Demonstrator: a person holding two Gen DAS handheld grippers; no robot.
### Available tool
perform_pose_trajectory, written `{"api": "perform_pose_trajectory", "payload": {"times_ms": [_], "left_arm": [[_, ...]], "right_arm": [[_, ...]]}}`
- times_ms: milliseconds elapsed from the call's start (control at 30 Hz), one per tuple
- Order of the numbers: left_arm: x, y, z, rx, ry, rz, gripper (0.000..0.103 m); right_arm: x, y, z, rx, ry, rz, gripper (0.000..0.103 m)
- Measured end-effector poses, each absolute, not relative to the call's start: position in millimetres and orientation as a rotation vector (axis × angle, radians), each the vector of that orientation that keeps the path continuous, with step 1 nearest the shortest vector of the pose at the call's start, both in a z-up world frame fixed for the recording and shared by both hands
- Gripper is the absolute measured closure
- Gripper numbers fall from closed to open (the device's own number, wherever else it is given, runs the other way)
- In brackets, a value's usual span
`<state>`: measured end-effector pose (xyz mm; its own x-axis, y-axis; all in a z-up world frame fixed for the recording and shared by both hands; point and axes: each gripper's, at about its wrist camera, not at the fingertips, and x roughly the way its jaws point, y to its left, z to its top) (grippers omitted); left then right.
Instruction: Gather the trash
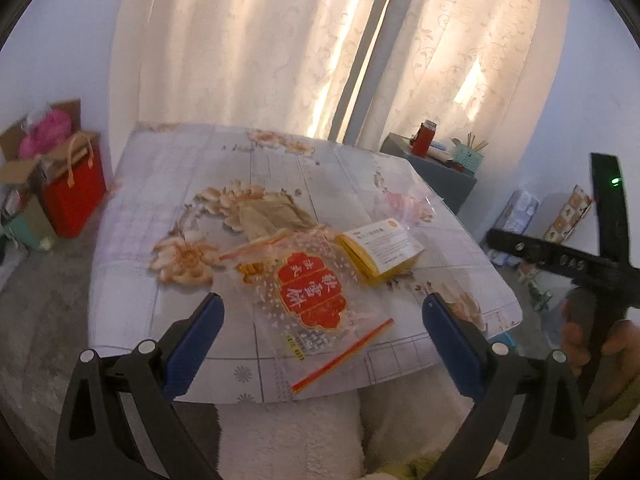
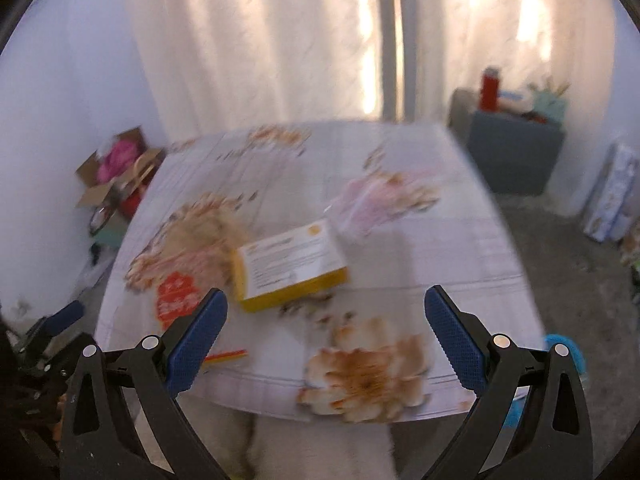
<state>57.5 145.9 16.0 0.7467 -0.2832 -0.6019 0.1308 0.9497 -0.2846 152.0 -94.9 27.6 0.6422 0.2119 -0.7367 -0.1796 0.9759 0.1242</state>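
Two grippers, jaws apart, empty, above floral table (image 1: 168, 184); curtains (image 1: 256, 48) behind; yellow box (image 2: 292, 266), seemingly cardboard.

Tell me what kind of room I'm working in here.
Likely a lived-in room at home, not a lab. A table under a flowered plastic cloth stands before pale patterned curtains; a red gift bag and an open cardboard box sit by the wall. Both grippers hang open, empty.

Both wrist cams near table (image 1: 168, 184) front edge, facing curtains, sharing tabletop
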Motion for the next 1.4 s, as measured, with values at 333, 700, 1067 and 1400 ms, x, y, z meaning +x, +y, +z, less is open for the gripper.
{"api": "perform_pose_trajectory", "payload": {"times_ms": [333,700,1067,1400], "left_arm": [[71,138,-7,-0.251,0.728,-0.273,0.006],[68,154,-14,-0.273,0.731,-0.261,0.006],[54,173,-14,-0.267,0.693,-0.234,0.006],[48,183,-17,-0.278,0.689,-0.208,0.006]], "right_arm": [[213,-87,-9,0.574,1.194,0.436,0.008],[281,-56,-66,0.745,1.451,0.274,0.008],[303,-21,-69,0.57,1.406,0.119,0.008],[305,5,-70,0.284,1.346,0.119,0.014]]}}
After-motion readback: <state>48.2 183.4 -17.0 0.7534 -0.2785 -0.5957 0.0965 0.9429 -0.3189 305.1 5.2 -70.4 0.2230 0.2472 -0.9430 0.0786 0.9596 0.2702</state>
